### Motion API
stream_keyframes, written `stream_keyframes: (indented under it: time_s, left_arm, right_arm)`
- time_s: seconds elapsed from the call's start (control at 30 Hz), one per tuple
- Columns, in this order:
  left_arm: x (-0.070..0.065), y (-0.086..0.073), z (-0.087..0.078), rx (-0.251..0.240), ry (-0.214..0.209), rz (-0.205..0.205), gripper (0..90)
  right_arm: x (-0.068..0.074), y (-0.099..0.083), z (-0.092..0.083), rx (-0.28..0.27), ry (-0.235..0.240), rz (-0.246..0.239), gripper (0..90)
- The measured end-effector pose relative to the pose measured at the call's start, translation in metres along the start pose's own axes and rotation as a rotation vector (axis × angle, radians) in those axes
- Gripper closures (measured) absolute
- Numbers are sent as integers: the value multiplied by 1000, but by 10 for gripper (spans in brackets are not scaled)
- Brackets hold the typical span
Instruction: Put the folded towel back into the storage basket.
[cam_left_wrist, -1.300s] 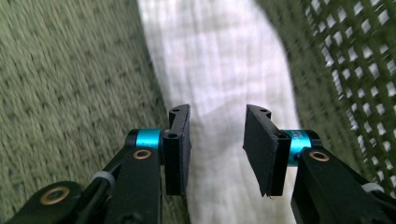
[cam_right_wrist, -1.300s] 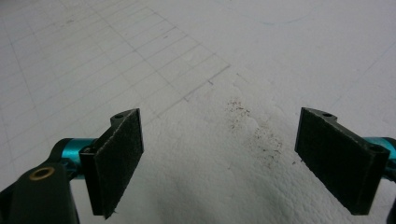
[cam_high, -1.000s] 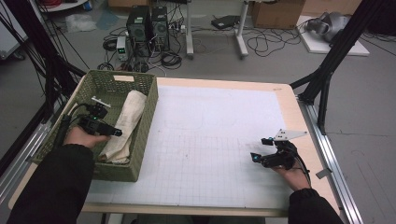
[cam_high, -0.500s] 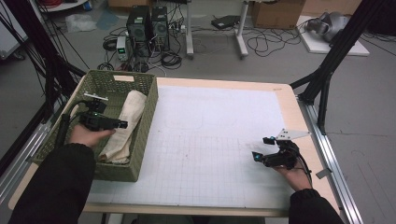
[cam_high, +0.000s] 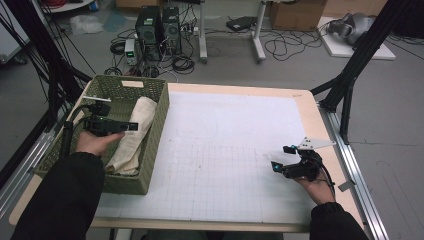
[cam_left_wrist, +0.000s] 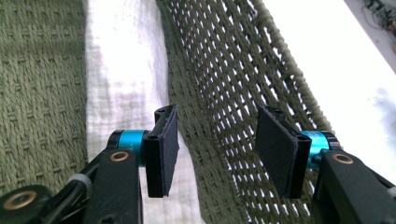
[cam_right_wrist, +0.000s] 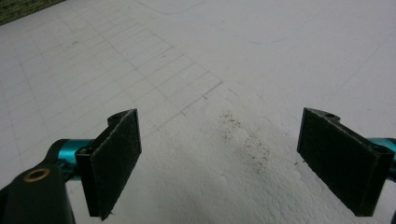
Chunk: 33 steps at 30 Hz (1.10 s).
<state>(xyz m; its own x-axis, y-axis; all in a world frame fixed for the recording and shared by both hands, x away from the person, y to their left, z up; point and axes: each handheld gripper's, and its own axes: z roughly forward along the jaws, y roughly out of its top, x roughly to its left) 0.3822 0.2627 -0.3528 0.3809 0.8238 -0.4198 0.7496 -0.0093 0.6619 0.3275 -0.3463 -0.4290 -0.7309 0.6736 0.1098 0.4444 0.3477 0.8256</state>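
Folded white cloth (cam_high: 131, 134) located in green woven basket (cam_high: 155, 131) at near-left corner of counter (cam_high: 240, 145); long axis runs far-to-near, parallel to basket's right wall, cloth lying against that wall. Left hand-held gripper (cam_high: 131, 126) positioned inside basket over cloth's mid-length, pointing across cloth toward right wall, i.e. roughly perpendicular to long axis. Jaws released, having just been opening; nothing clamped. In left gripper view, cloth (cam_left_wrist: 123, 79) sits below and left of left hand-held gripper (cam_left_wrist: 212, 156), basket wall mesh (cam_left_wrist: 219, 93) directly behind jaw gap, one pad overlapping cloth edge, other pad over mesh. Judgement: gap currently centred on wall rather than cloth; for a pick, shift slightly toward basket's left side and tip down so both pads straddle cloth across its short width. Risk: right-hand pad snagging mesh if closed as is. Right hand-held gripper (cam_high: 284, 161) held near right edge of counter, well apart from basket; jaws released, empty, pads spread wide above bare gridded mat (cam_right_wrist: 201, 93) in right gripper view (cam_right_wrist: 219, 163). Left hand clearly nearer to cloth; right hand idle, not req'd for next move.
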Motion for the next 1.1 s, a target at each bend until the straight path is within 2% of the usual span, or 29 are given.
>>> stream_keyframes:
  time_s: [0.33,0.7,0.9,1.0,1.07,1.1]
  left_arm:
    - [1,0,0,-18,-5,-14,473]
    - [3,1,0,-48,-54,-44,463]
    - [7,0,-3,-106,-128,-120,456]
    - [10,0,-4,-152,-192,-172,442]
    - [9,1,-4,-159,-192,-171,443]
    - [10,0,-4,-162,-205,-178,443]
  right_arm:
    - [0,0,-1,-5,-2,-2,128]
    - [0,0,-1,-4,-2,3,127]
    - [0,0,-2,-9,-3,3,126]
    - [0,0,-2,-9,-4,1,126]
    - [0,0,-3,-9,-5,-3,125]
    - [0,0,-3,-9,-5,-1,126]
